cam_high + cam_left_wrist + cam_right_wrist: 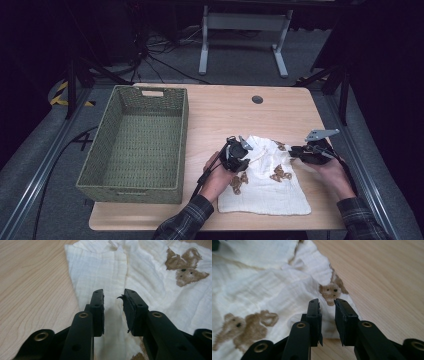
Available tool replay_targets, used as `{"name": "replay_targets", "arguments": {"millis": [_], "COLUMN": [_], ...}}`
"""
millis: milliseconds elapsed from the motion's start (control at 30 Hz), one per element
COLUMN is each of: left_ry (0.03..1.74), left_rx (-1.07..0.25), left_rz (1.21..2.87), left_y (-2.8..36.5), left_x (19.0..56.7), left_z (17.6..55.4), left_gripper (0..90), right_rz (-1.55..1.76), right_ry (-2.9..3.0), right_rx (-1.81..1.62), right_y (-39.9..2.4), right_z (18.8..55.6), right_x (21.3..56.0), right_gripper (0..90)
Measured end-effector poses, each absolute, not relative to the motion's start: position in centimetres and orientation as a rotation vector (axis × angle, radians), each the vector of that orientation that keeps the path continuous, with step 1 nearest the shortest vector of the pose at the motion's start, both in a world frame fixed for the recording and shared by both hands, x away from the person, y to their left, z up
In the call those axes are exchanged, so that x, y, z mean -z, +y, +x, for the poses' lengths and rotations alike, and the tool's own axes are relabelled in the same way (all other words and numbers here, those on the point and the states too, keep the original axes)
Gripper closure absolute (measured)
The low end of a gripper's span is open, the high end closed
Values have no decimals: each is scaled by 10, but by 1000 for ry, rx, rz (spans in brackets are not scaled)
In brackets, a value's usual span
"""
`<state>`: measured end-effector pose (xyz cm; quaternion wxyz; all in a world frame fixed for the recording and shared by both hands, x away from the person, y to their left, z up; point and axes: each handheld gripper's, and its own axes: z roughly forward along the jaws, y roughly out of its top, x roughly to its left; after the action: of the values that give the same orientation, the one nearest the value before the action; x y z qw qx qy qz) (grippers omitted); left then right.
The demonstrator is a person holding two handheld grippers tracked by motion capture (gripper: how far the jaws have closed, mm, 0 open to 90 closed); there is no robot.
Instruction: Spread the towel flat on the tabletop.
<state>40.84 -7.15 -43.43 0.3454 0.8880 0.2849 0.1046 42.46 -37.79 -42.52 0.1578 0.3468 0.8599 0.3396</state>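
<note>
While the cloth point(270, 182) lies flat on the tabletop point(225, 112) right of the basket point(137, 145), left gripper point(113, 296) and right gripper point(326, 302) are held over it, jaws slightly spread, nothing pinched.

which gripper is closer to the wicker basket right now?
Left. The left gripper hovers over the white cloth at its near-basket side, a short gap of bare table from the wicker basket. The right gripper is at the cloth's far edge, away from the basket.
</note>
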Motion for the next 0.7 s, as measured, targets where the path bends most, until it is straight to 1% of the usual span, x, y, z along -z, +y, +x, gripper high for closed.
{"name": "replay_targets", "arguments": {"millis": [100, 133, 167, 267, 400, 500, 533, 633, 700], "left_ry": [737, 737, 726, 703, 681, 676, 676, 676, 693], "left_rx": [-263, -263, -262, -263, -264, -256, -256, -287, -277], "left_rz": [2315, 2315, 2319, 2336, 2364, 2398, 2398, 2401, 2390], "left_y": [-75, -75, -78, -84, -92, -97, -97, -97, -95], "left_x": [436, 436, 437, 437, 441, 449, 449, 452, 451], "left_z": [411, 411, 414, 417, 422, 425, 425, 427, 428], "left_gripper": [691, 691, 691, 679, 643, 644, 653, 760, 831], "right_rz": [980, 980, 972, 950, 928, 918, 918, 911, 911], "right_ry": [2452, 2452, 2459, 2491, 2544, 2570, 2570, 2599, 2614], "right_rx": [-1046, -1046, -1093, -1112, -1123, -1120, -1120, -1102, -1088], "right_y": [-379, -379, -378, -373, -367, -363, -363, -359, -357], "right_z": [418, 418, 412, 406, 401, 400, 400, 399, 400], "right_x": [417, 417, 415, 417, 423, 426, 426, 430, 433], "right_gripper": [778, 778, 805, 843, 845, 845, 845, 859, 863]}}
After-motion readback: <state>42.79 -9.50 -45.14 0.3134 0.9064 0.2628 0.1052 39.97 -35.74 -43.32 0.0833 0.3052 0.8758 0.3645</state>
